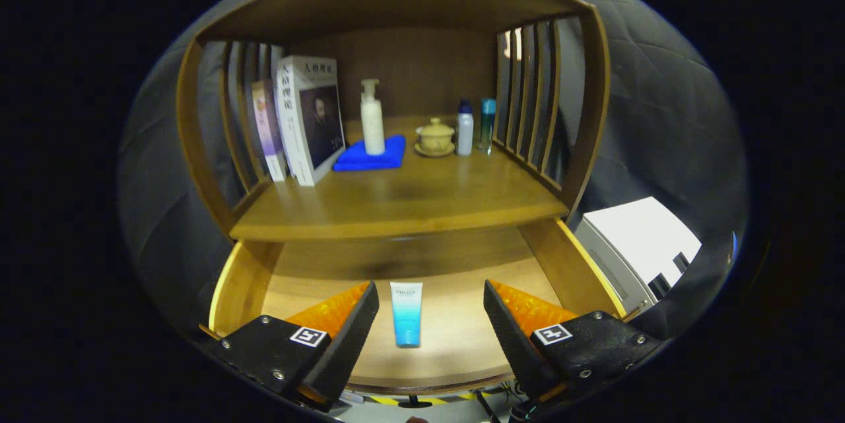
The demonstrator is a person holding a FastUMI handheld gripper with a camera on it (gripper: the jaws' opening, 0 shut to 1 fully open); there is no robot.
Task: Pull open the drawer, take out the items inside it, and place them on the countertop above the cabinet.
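Note:
The wooden drawer (243, 278) stands pulled open below the countertop (403, 202). A blue and white tube (406, 313) lies flat on the drawer floor, cap end toward me. My gripper (430, 294) is open and hovers above the drawer, with the tube lying between the two fingers and a gap on each side. Neither finger touches the tube.
On the countertop stand books (307, 119) at the left, a white pump bottle (371, 118) on a blue cloth (371, 154), a lidded ceramic cup (435, 137) and two small bottles (474, 126). Slatted wooden sides enclose the shelf. A white box (637, 245) sits right of the cabinet.

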